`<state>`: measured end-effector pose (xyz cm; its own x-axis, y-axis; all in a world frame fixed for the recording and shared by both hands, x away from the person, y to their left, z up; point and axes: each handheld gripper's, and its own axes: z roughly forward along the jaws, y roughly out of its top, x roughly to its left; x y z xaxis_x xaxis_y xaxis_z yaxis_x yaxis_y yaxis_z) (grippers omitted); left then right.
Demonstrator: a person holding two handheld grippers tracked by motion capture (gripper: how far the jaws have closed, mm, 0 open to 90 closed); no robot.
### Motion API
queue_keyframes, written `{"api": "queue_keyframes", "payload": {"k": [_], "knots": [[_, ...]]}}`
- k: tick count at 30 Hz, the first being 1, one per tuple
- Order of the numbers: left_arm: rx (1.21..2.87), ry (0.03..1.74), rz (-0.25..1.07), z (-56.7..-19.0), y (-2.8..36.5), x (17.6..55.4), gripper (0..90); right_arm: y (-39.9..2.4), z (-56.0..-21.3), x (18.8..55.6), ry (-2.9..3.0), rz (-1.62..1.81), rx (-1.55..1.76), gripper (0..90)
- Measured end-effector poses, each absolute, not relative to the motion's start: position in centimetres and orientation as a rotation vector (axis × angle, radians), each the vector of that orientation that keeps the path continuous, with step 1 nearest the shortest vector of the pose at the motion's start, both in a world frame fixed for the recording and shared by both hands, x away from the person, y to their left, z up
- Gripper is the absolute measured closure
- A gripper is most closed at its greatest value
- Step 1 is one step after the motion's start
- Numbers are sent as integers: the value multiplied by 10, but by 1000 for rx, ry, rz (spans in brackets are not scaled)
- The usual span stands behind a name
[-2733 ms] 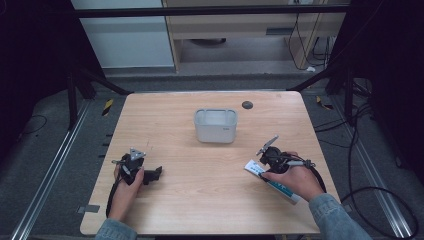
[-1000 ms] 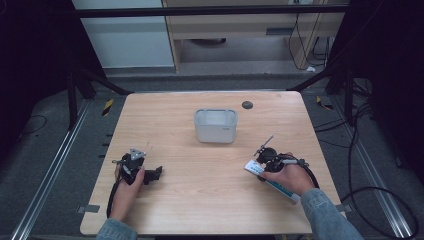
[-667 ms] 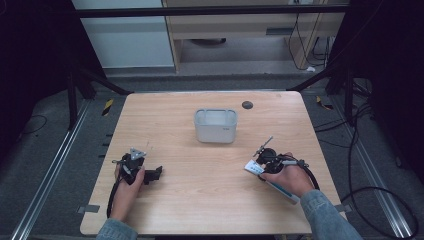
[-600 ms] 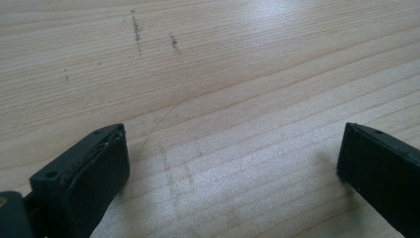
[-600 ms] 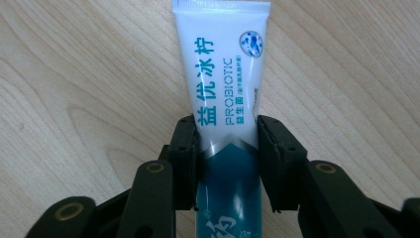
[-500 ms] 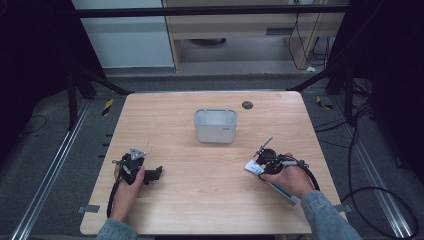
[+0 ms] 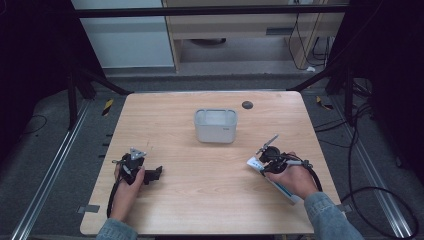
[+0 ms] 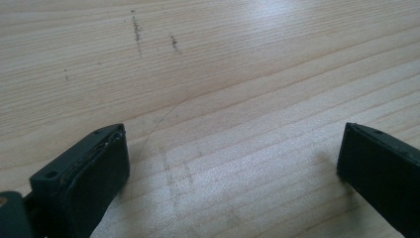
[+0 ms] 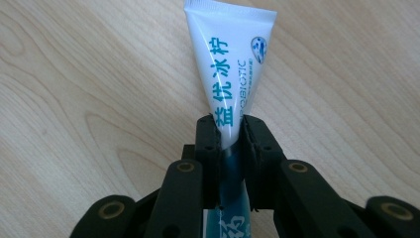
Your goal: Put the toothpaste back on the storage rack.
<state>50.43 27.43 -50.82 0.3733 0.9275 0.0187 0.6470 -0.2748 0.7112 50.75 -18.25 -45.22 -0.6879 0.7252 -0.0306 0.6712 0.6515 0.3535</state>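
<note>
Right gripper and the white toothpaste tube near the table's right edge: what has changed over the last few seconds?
The right gripper has just been closing its jaws and now clamps the white, blue-printed toothpaste tube, which lies on the light wooden table. Unchanged: the left gripper rests open with nothing between its jaws, and the white rectangular container sits mid-table.

Both my grippers are matte black. My left gripper carries a grey three-cornered plate on top, and a thin black cable trails back from it along my forearm. My right gripper has hinged black links with brass-ringed pivot screws. I wear blue denim sleeves.
</note>
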Motion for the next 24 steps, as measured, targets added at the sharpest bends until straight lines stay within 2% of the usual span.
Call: {"api": "queue_keyframes", "payload": {"k": [24], "knots": [[2017,1353,587,-508,274,505,0,-201,-407,515,2540,633,1200,798]]}}
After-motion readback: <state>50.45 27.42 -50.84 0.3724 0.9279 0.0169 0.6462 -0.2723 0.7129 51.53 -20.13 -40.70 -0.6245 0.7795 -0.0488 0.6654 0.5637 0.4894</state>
